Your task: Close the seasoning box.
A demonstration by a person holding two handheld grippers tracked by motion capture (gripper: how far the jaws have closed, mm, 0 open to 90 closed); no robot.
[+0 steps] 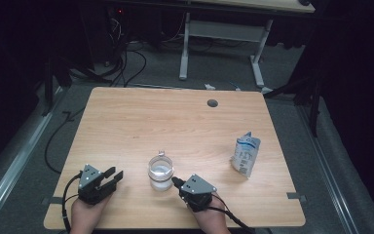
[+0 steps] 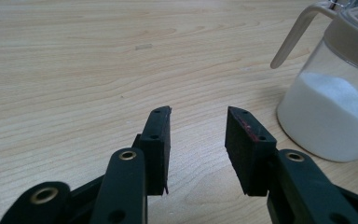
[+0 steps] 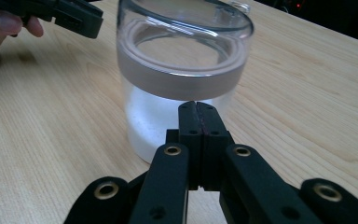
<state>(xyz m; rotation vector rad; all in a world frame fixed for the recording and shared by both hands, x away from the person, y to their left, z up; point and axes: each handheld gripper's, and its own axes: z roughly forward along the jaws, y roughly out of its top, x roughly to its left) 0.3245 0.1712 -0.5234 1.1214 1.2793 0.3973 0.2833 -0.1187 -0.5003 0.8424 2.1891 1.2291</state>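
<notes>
Item: clear jar (image 1: pixel 160 172), lidded with a greyish band and a thin curved handle, about a third full of white powder. Position: near the front edge of the wooden bench (image 1: pixel 141 122), roughly midway across, standing upright between the two hand-held tools.

Item: left tongs (image 1: pixel 113 176), held in a hand at the bench's front left corner, resting on the surface. State: released, the two black pads standing apart with bare wood between them. In the left gripper view the jar (image 2: pixel 335 93) stands off to one side of the tongs (image 2: pixel 198 133), near but not touching.

Item: right tongs (image 1: pixel 175 181), held in a hand at the front, just right of the jar. State: clenched, pads pressed flat together on nothing. In the right gripper view the closed tips (image 3: pixel 198 108) point at the jar (image 3: pixel 177 79), just beside its wall; whether they touch it I cannot tell.

Item: white and blue pouch (image 1: pixel 246 155), crumpled, well apart towards the right edge.
</notes>
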